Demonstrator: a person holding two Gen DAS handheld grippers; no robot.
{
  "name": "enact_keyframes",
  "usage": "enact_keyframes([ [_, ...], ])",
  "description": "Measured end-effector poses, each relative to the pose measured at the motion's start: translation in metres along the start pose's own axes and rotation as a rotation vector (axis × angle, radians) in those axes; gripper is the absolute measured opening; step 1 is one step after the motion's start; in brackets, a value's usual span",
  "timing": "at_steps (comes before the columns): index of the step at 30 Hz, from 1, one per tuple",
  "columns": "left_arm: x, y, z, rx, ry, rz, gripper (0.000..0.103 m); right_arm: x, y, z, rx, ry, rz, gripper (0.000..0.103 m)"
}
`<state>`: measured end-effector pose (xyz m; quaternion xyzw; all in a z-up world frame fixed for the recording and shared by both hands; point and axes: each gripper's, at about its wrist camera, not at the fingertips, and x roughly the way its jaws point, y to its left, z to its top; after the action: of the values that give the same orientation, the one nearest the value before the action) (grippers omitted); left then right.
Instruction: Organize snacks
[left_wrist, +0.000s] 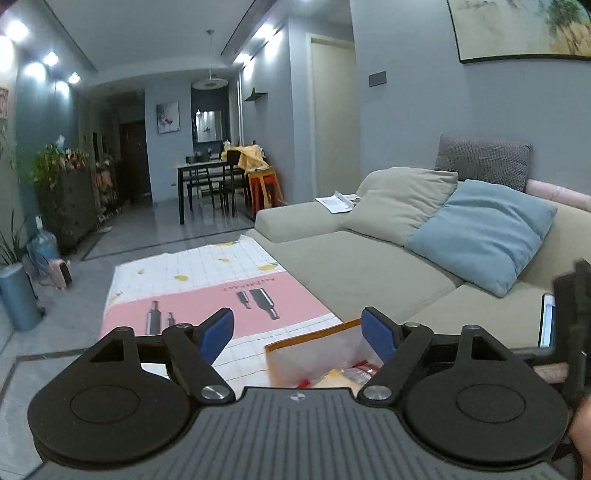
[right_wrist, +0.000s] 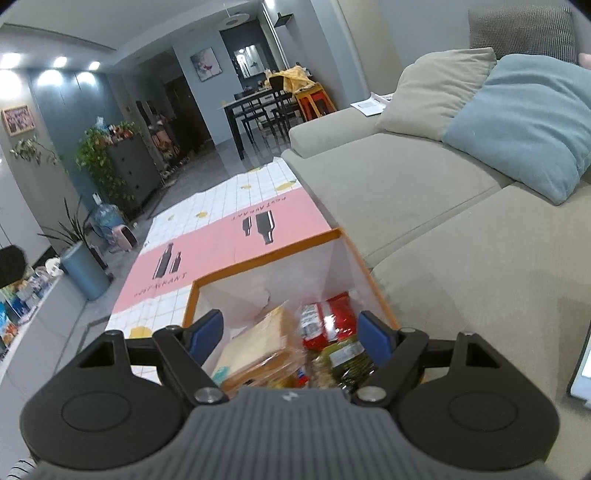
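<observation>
An orange-rimmed white box stands on a pink and white checked cloth beside the sofa. Inside lie a wrapped loaf of sliced bread, a red snack packet and a dark green packet. My right gripper hovers above the box's near side, open, nothing between its blue pads. In the left wrist view the same box shows low at centre with snacks inside. My left gripper is open and empty above it, pointing across the room.
A beige sofa with beige and blue cushions runs along the right. A phone screen lies on the sofa at the far right. A blue bin, plants and a dresser stand left; dining table and chairs behind.
</observation>
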<state>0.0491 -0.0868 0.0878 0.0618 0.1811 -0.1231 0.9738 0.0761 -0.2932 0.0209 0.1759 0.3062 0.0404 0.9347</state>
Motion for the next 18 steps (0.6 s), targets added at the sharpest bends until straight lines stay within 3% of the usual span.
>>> enact_keyframes([
  [6, -0.015, 0.014, -0.016, -0.044, 0.055, 0.01, 0.094, -0.012, 0.031, -0.017, -0.049, 0.03, -0.014, 0.079],
  [11, -0.021, 0.033, -0.044, -0.199, 0.068, 0.156, 0.094, -0.025, 0.047, -0.047, -0.091, 0.079, -0.091, 0.08],
  [15, -0.002, 0.035, -0.059, -0.232, 0.163, 0.118, 0.093, -0.033, 0.065, -0.078, -0.182, 0.085, -0.217, 0.08],
  [18, 0.01, 0.033, -0.07, -0.266, 0.217, 0.095, 0.092, -0.034, 0.067, -0.093, -0.156, 0.076, -0.268, 0.08],
])
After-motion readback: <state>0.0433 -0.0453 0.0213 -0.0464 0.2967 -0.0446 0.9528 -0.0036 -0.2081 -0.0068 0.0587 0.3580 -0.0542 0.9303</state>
